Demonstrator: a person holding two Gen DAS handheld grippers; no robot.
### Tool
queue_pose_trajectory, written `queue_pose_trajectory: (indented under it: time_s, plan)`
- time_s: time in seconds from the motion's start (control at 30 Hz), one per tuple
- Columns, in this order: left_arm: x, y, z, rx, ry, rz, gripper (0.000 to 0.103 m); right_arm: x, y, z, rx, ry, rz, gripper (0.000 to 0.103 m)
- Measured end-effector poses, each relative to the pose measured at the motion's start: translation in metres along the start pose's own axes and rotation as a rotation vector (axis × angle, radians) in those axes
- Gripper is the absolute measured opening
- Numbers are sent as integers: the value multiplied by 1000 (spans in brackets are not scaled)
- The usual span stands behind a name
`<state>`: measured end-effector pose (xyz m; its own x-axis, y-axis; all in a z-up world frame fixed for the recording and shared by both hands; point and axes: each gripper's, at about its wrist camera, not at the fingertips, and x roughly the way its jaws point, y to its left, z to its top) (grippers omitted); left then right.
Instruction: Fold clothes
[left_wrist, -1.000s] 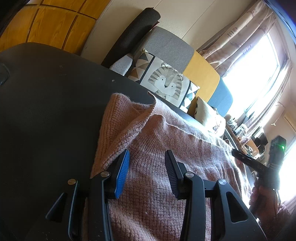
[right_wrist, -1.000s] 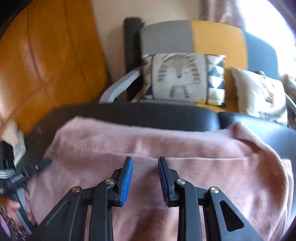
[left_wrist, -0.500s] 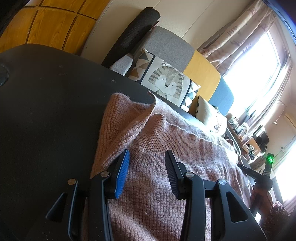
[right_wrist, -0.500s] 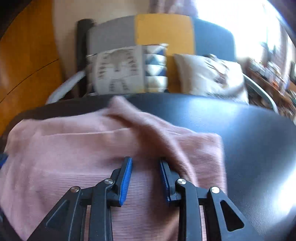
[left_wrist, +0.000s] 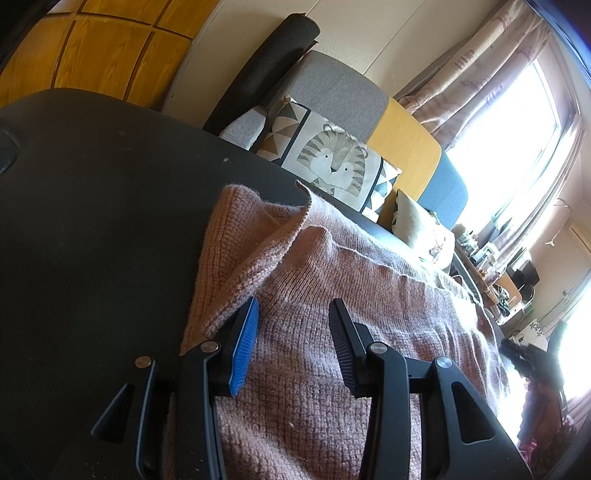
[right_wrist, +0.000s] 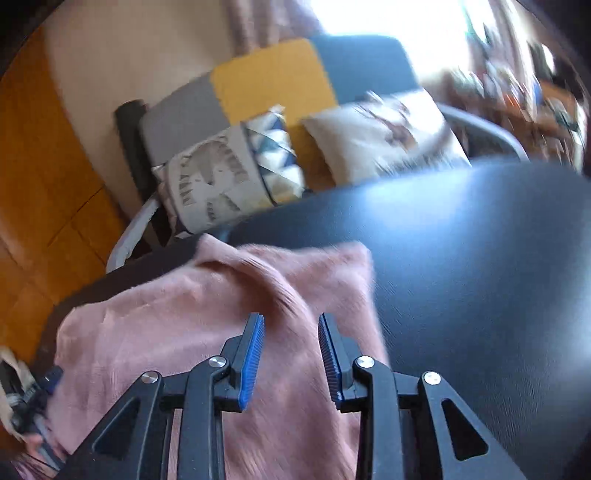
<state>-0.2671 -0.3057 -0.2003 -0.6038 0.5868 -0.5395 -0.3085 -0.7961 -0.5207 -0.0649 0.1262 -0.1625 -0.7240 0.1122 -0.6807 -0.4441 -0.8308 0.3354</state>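
A pink knit sweater (left_wrist: 388, 295) lies spread on the black table (left_wrist: 92, 221). Its near left corner is folded over into a raised flap (left_wrist: 258, 236). My left gripper (left_wrist: 293, 301) hovers open over the left end, pads apart, with only the knit lying below them. In the right wrist view, my right gripper (right_wrist: 290, 316) is over the sweater's (right_wrist: 166, 314) right end, close to its edge beside the bare table (right_wrist: 480, 277). Its jaws are opening and nothing is pinched between them. The view is blurred and tilted.
Behind the table stands a sofa (left_wrist: 343, 92) with grey, yellow and blue back panels and a tiger cushion (left_wrist: 332, 162). A wooden panelled wall (left_wrist: 92, 44) is at the left. A bright curtained window (left_wrist: 517, 129) and a cluttered desk (left_wrist: 491, 258) are at the right.
My right gripper has swept rightward along the sweater to its right end and rolled, tilting its view. Its jaws stand slightly wider. The left gripper has not moved.
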Motion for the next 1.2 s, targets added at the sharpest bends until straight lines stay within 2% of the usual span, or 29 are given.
queue_pose_trajectory:
  time_s: [0.03,0.1,0.17,0.23,0.33,0.43,0.5,0.57,0.63,0.77,0.8,0.83,0.9,0.97,1.0,1.03,1.13,1.17,1.2]
  plan:
    - [0,0,0,1,1,2,42,-5,-7,-2,24,13,11,30]
    - [1,-1,0,5,3,7,42,-12,-10,-9,-16,14,13,30]
    - [2,-3,0,13,8,20,42,-11,-7,-14,-108,30,-132,30]
    - [3,-5,0,23,17,37,42,-10,-15,-18,-99,44,-183,30]
    - [4,-12,4,55,54,81,43,-5,-41,-29,71,82,-75,32]
    - [5,-26,9,161,133,130,46,-6,-65,-40,237,86,65,32]
    - [2,-24,14,138,164,103,56,-8,-76,-46,314,95,146,33]
    - [0,-22,19,115,196,76,60,-8,-83,-51,358,83,194,34]
    - [-6,-11,25,56,191,56,69,-8,-83,-51,343,92,227,39]
    - [-15,9,34,-96,176,-18,70,-2,-75,-53,296,97,282,53]
    - [-17,11,34,-112,166,-23,74,-1,-74,-53,301,98,292,57]
    - [-16,12,34,-112,166,-18,76,1,-73,-53,303,99,298,60]
    - [-16,4,35,-34,175,72,77,5,-66,-51,270,113,291,67]
    - [-26,-1,39,28,124,86,77,8,-56,-48,212,130,264,69]
    - [-27,3,41,0,120,62,80,9,-51,-46,178,136,248,70]
    - [-29,8,43,-27,116,39,89,11,-46,-45,139,140,229,71]
    - [-4,19,33,-61,280,84,92,16,-38,-42,82,140,218,78]
    - [0,19,29,-47,305,98,92,17,-37,-42,84,140,217,84]
    - [-2,15,25,2,281,98,92,18,-35,-42,85,140,216,87]
